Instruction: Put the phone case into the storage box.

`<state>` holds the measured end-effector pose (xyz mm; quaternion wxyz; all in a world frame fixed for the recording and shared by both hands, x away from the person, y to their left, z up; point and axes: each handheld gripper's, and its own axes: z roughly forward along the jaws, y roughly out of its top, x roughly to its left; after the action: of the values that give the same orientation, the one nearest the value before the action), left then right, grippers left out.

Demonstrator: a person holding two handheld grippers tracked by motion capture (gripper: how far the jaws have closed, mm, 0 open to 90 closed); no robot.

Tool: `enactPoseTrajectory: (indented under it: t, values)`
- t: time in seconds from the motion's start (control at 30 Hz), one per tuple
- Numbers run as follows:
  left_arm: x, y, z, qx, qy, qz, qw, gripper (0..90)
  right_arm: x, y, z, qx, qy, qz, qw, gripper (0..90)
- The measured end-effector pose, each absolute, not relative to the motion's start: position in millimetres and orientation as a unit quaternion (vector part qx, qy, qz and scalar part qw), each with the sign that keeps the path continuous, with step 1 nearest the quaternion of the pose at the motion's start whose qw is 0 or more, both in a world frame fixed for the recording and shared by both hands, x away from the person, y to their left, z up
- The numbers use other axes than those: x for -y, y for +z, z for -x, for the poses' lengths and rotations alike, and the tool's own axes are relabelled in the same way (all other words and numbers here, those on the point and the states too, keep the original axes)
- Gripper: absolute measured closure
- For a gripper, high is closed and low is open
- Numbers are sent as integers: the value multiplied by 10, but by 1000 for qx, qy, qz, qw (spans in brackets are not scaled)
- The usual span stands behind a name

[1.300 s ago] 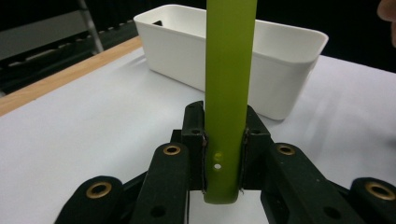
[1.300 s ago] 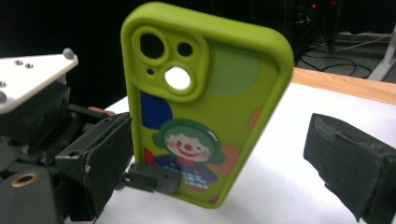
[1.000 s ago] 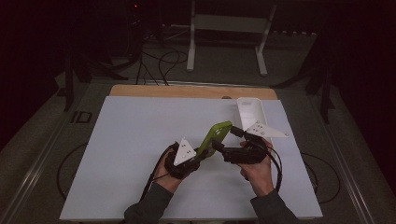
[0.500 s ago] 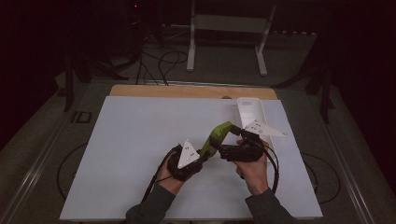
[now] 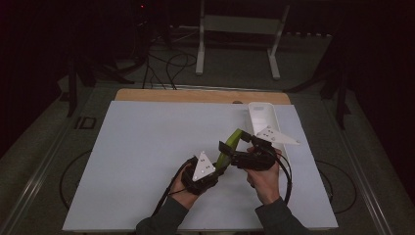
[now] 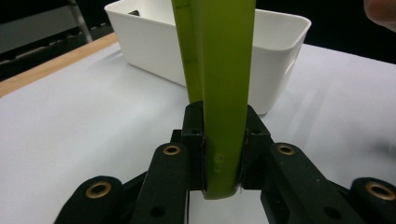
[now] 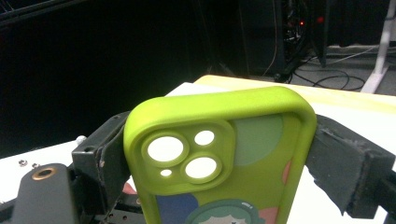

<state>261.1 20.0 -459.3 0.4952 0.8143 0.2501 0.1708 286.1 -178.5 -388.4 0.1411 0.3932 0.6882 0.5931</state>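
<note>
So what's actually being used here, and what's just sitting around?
In use:
green phone case, clamped by both
left gripper
right gripper

Lying about:
white bin, at the table's far right
cables and white stand on the floor beyond

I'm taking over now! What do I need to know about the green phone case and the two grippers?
Left hand-held gripper: shut on the bottom end of the phone case, edge-on between its jaws.
Right hand-held gripper: shut on the case's sides near the camera holes.
Both hold the case above the white mat, in front of the white bin.
Done: case picked up and gripped at both ends.
Left: probably put it in the bin; it is not in yet. Let go with one hand-held gripper before moving, so the case does not twist.
</note>
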Motion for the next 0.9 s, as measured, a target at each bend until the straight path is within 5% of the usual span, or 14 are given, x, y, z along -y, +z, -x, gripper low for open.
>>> enactPoseTrajectory:
  t: [0.9]
  values:
    - [-215, -4577, -2604, -248, 154, -816, 499, 778, 1691, -3827, -2769, -704, 579, -365, 190, 159]
